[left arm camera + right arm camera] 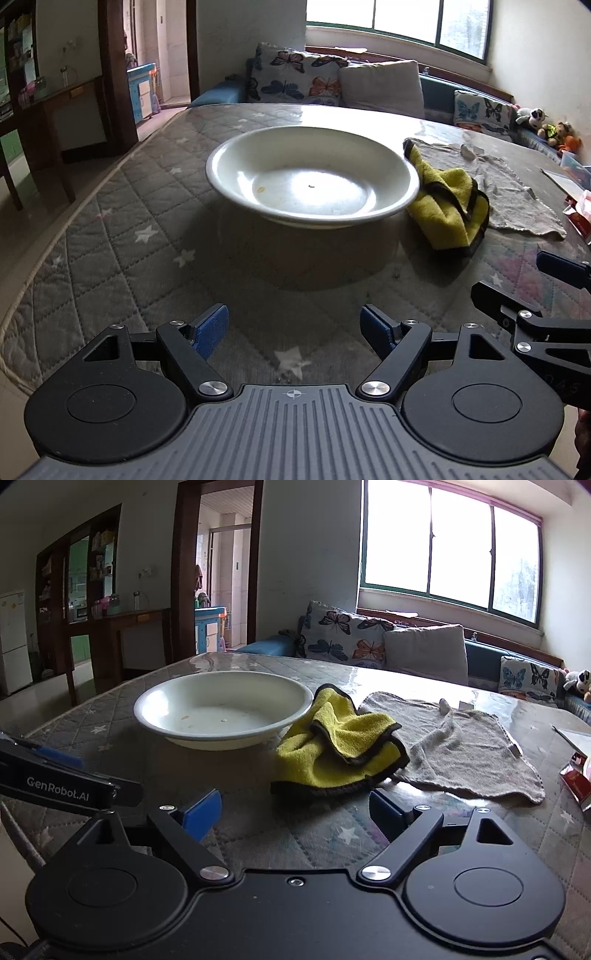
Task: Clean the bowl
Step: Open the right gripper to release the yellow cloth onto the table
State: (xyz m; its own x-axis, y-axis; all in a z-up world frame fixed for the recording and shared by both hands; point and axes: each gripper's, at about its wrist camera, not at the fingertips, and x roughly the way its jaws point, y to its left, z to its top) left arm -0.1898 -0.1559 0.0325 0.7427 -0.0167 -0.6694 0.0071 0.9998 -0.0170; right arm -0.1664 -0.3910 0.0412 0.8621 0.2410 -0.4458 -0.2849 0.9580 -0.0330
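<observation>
A wide white bowl (312, 177) stands on the quilted table, with a few small specks on its inner floor. The same bowl (221, 709) sits left of centre in the right wrist view. A crumpled yellow cloth (448, 206) with a dark border lies against its right rim; in the right wrist view the yellow cloth (336, 746) is straight ahead. My left gripper (293, 330) is open over bare table, short of the bowl. My right gripper (295, 810) is open just short of the cloth, nothing between its blue pads.
A grey towel (469, 746) lies spread to the right of the yellow cloth. A red packet (576, 779) and papers sit at the table's right edge. The table's rounded edge (55, 254) runs along the left. A sofa with cushions (380, 86) stands behind.
</observation>
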